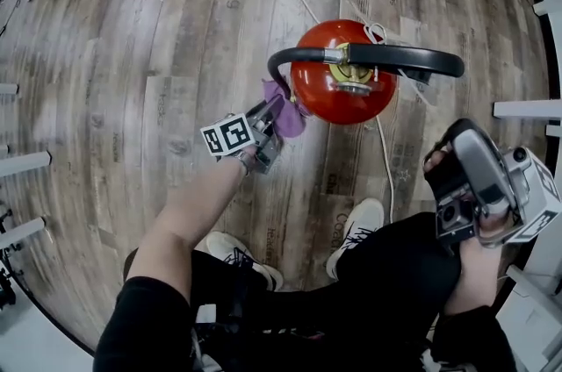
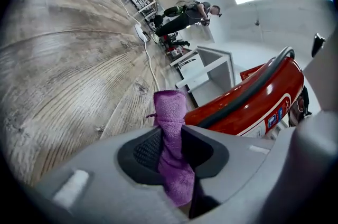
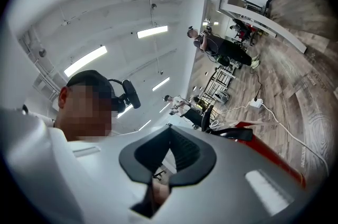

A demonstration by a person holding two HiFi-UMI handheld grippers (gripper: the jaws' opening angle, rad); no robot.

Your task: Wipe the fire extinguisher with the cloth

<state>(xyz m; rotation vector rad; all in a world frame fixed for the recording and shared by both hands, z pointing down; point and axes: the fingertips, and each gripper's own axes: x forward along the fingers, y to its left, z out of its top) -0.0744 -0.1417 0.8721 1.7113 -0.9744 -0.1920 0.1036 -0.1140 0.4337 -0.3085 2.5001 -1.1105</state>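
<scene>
Floor [image 1: 132,28]: wooden boards are carrying everything; the fire extinguisher is standing upright on them so its whole shell can be reached from a seat.
Fire extinguisher [image 1: 338,94]: the red cylinder is sitting at 12 o'clock from the person's knees, top facing the head view, close enough for either arm.
Hose [image 1: 413,59]: the black hose is arching across the top from 9 o'clock to 3 o'clock, so the side beneath it is the easier surface to wipe.
Right gripper [image 1: 452,155]: it is waiting at 4 o'clock of the cylinder, well apart from it, jaws closed together on nothing. It looks parked so as not to crowd the wiping hand.
Left gripper [image 1: 274,111]: it is reaching in at 8 o'clock of the cylinder, its jaws clamping the cloth between the pads.
Cloth [image 1: 285,111]: the purple fold is sticking out past the jaw tips – so that fabric, not plastic, is meeting the red shell at its 9 o'clock flank. Whether it is pressing or only just beside the metal, I cannot tell.
</scene>
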